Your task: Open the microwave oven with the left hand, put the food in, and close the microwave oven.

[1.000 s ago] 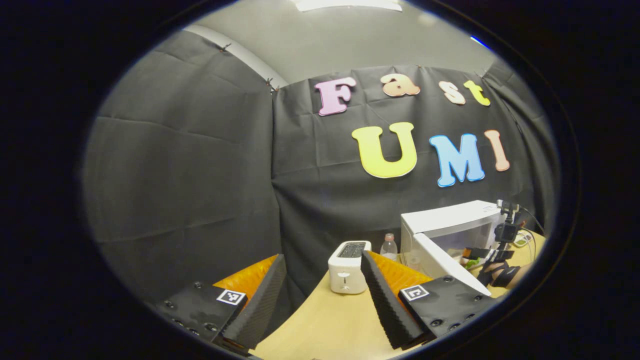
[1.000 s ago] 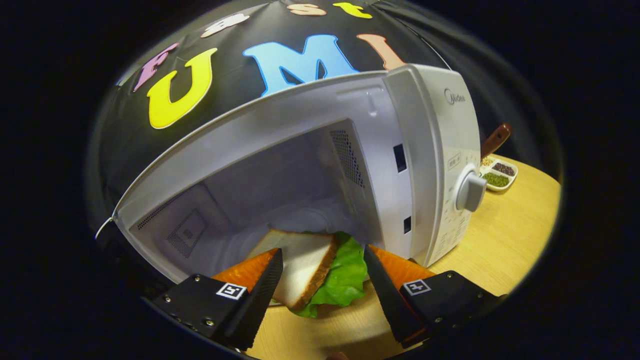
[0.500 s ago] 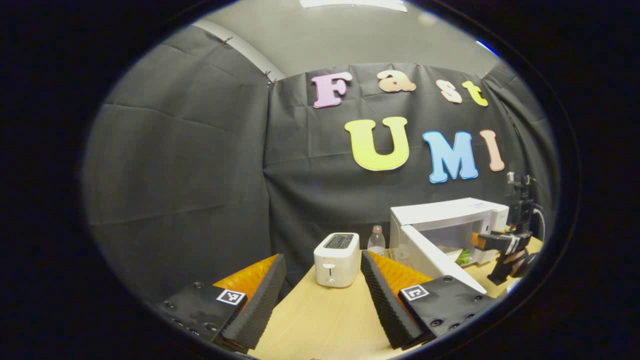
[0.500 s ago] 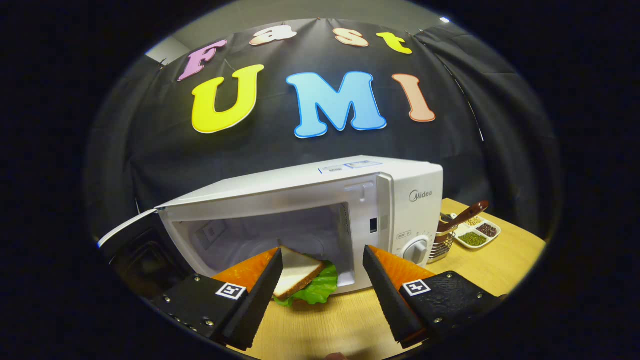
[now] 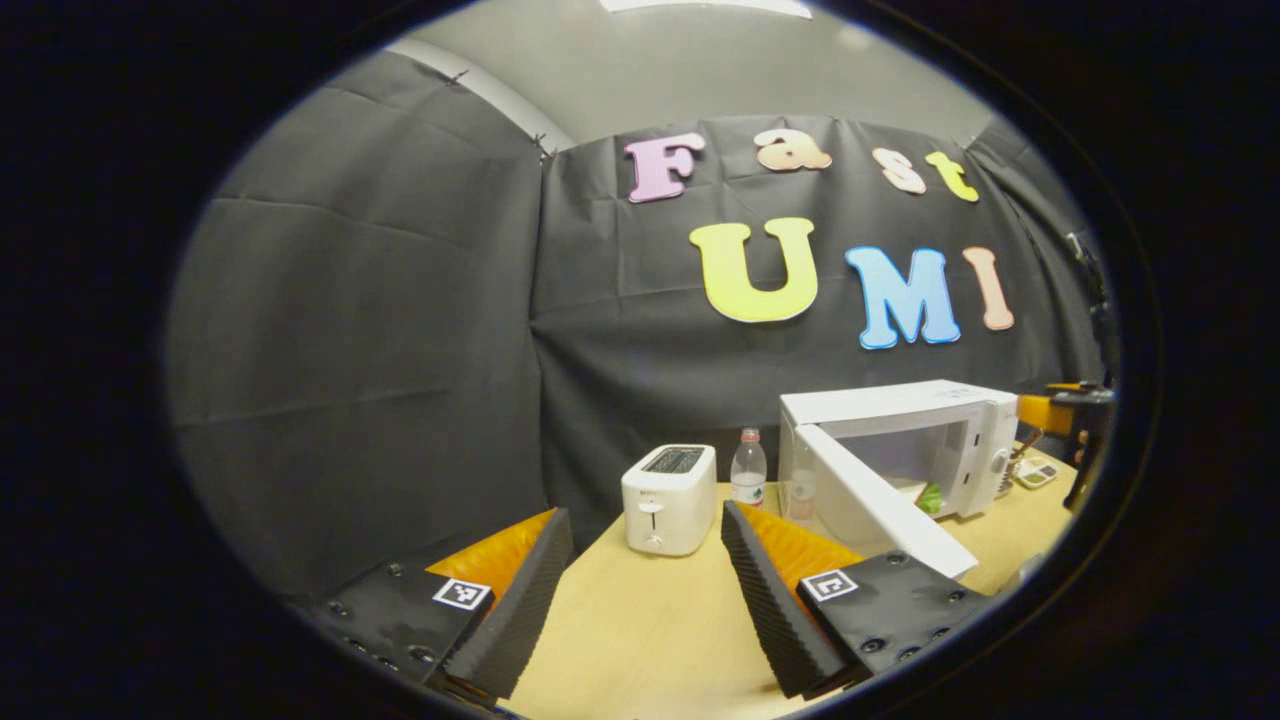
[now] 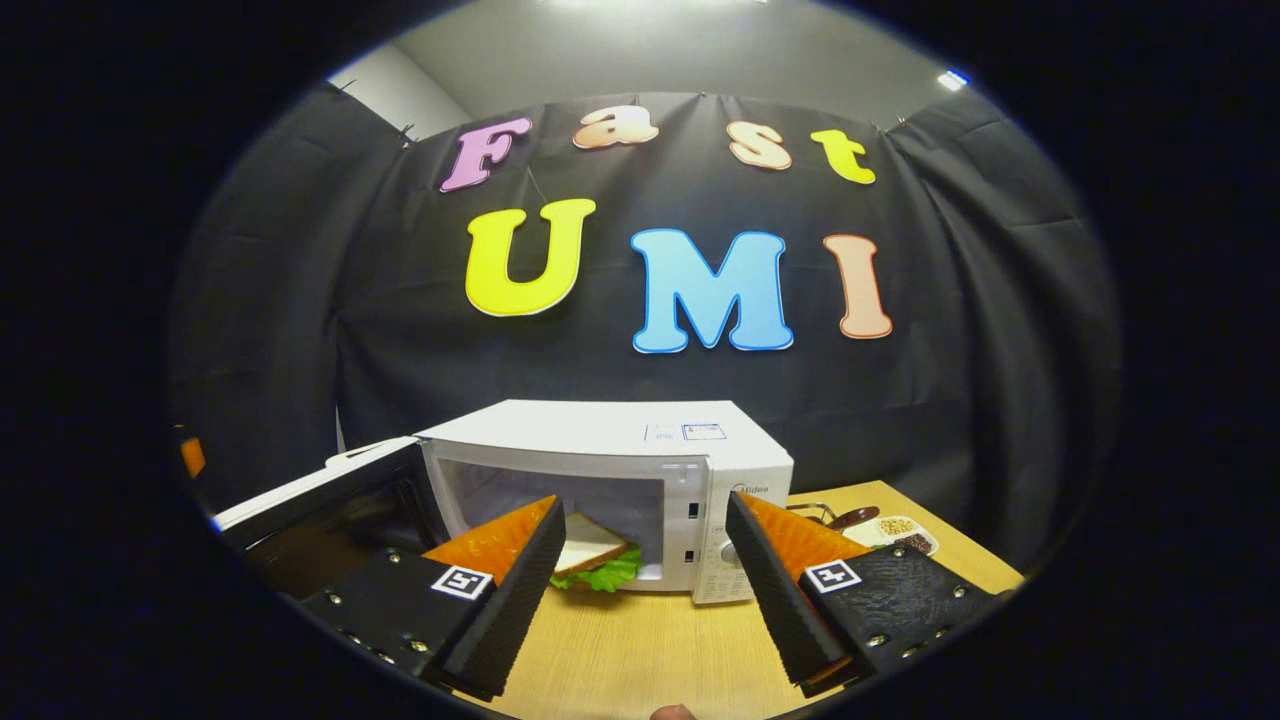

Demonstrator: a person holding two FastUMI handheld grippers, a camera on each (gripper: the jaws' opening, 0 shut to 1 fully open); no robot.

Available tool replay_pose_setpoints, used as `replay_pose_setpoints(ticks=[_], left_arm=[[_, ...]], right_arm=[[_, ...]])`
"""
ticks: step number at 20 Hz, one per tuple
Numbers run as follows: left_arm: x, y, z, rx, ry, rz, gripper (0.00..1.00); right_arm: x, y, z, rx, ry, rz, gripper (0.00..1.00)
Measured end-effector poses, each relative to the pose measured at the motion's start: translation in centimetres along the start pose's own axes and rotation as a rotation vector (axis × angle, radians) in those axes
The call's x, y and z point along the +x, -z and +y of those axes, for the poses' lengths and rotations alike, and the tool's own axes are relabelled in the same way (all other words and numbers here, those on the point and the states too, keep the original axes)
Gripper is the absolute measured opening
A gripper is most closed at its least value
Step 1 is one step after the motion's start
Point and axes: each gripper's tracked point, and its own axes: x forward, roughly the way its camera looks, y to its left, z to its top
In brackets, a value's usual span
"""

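Observation:
The white microwave (image 6: 600, 430) stands on the wooden table (image 6: 640, 660) with its door (image 6: 320, 500) swung open to the left. A sandwich (image 6: 590, 555) of white bread and green lettuce lies just inside the opening. My right gripper (image 6: 645, 505) is open, holds nothing, and sits well back from the oven. My left gripper (image 5: 645, 515) is open and empty too, farther off on the left side of the table. From there the microwave (image 5: 900, 410) shows its door (image 5: 880, 520) angled toward me, with the sandwich (image 5: 928, 497) inside. The other gripper (image 5: 1065, 410) hangs at the far right edge.
A white toaster (image 5: 668, 498) and a clear bottle (image 5: 747, 468) stand left of the microwave by the black cloth wall. A small dish of seasonings (image 6: 900, 530) and a holder with a brown-handled utensil (image 6: 850, 518) sit right of the oven.
My right gripper has drawn back and up from the microwave's opening, leaving the sandwich inside. The left gripper has shifted only slightly and stays open.

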Motion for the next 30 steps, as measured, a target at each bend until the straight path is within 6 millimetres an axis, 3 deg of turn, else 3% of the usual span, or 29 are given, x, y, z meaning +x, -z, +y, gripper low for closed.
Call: replay_pose_setpoints(ticks=[1,2,4,6,10,13,19,22,26,27,28,30], left_arm=[[-0.3,0.4,-0.2,-0.005,-0.002,0.009,1.0],[-0.5,1.1,-0.5,-0.009,-0.003,0.02,0.93],[-1.1,2.2,-1.0,-0.005,-0.004,0.043,0.97],[-1.6,3.5,-1.5,0.005,-0.004,0.06,0.93],[-2.2,4.7,-3.9,0.013,0.015,0.085,1.0],[-2.7,5.2,-5.7,0.01,0.022,0.091,0.93],[-3.9,5.2,-7.0,-0.02,0.001,0.077,0.52],[-4.8,5.2,-8.2,-0.009,-0.001,0.085,0.14],[-5.4,5.3,-9.8,0.033,0.01,0.083,0.14],[-6.0,4.7,-9.2,0.041,-0.035,0.067,0.14],[-5.5,5.0,-9.9,0.039,-0.018,0.081,0.07],[-5.5,4.9,-11.3,0.035,-0.019,0.076,0.07]], right_arm=[[-0.7,-0.8,-0.7,0.003,0.005,-0.013,0.98],[-1.4,-1.5,-1.4,0.011,0.01,-0.021,0.93],[-2.9,-2.4,-2.7,0.02,0.016,-0.033,0.98],[-4.5,-2.8,-3.8,0.007,0.023,-0.036,0.98],[-7.5,-1.7,-5.5,-0.032,0.022,-0.003,0.98],[-9.3,-1.7,-6.6,-0.046,0.026,0.003,0.98],[-12.2,-1.9,-8.8,-0.049,0.016,0.001,0.98],[-13.7,-1.9,-9.9,-0.048,0.012,0.001,0.98],[-15.8,-2.0,-11.6,-0.045,0.007,0.007,0.98],[-16.3,-1.9,-11.9,-0.038,0.006,0.011,0.98],[-16.7,-1.7,-12.2,-0.029,0.004,0.017,0.98],[-17.4,-1.3,-12.7,-0.011,0.007,0.032,0.98]])
